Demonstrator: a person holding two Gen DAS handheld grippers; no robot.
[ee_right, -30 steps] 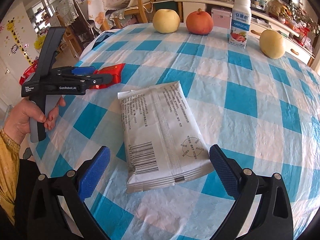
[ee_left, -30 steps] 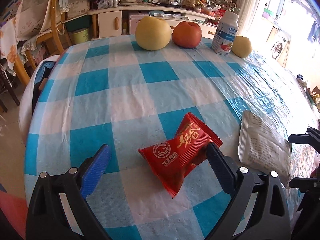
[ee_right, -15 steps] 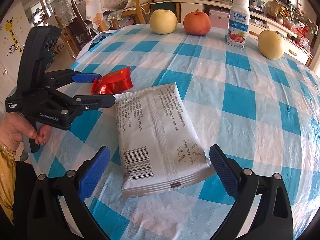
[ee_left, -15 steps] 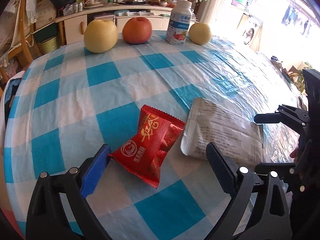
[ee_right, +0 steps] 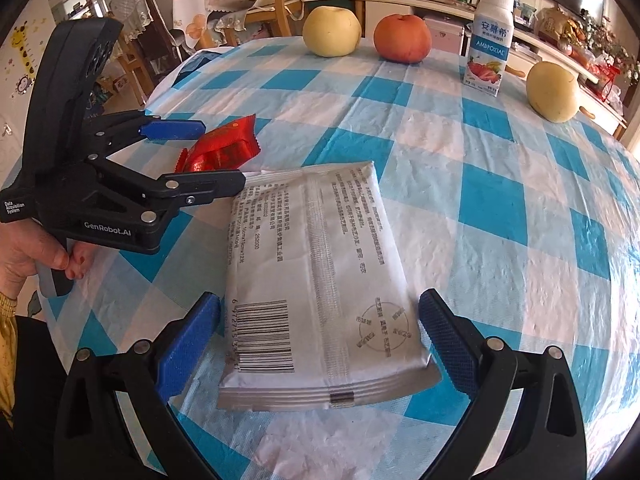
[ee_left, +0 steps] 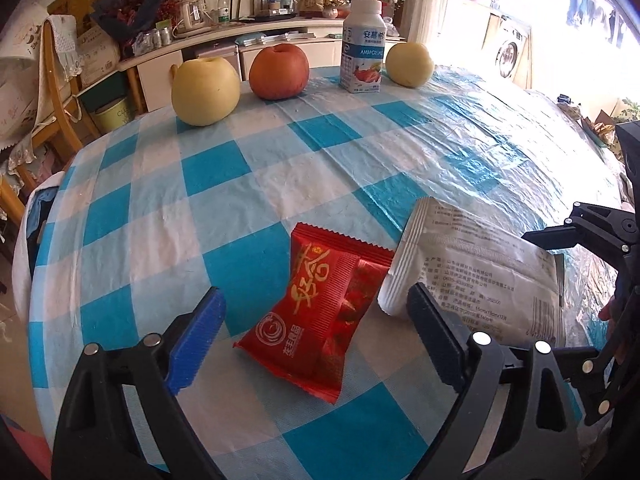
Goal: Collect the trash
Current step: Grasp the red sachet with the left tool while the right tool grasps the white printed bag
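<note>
Red wrapper (ee_left: 324,312) between closing, untouching left fingers (ee_left: 198,336); white packet (ee_right: 320,280) between wide right fingers (ee_right: 444,344).

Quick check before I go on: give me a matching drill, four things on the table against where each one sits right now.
Things:
1. red wrapper
2. white pouch
3. milk bottle
4. red apple

Places:
A. between two yellow fruits, left of the bottle
B. lying between the right claw's open fingers
C. upright at the far edge
D. lying between the left claw's closing fingers, untouched

Pairs: 1-D, 2-B, 3-C, 4-A
</note>
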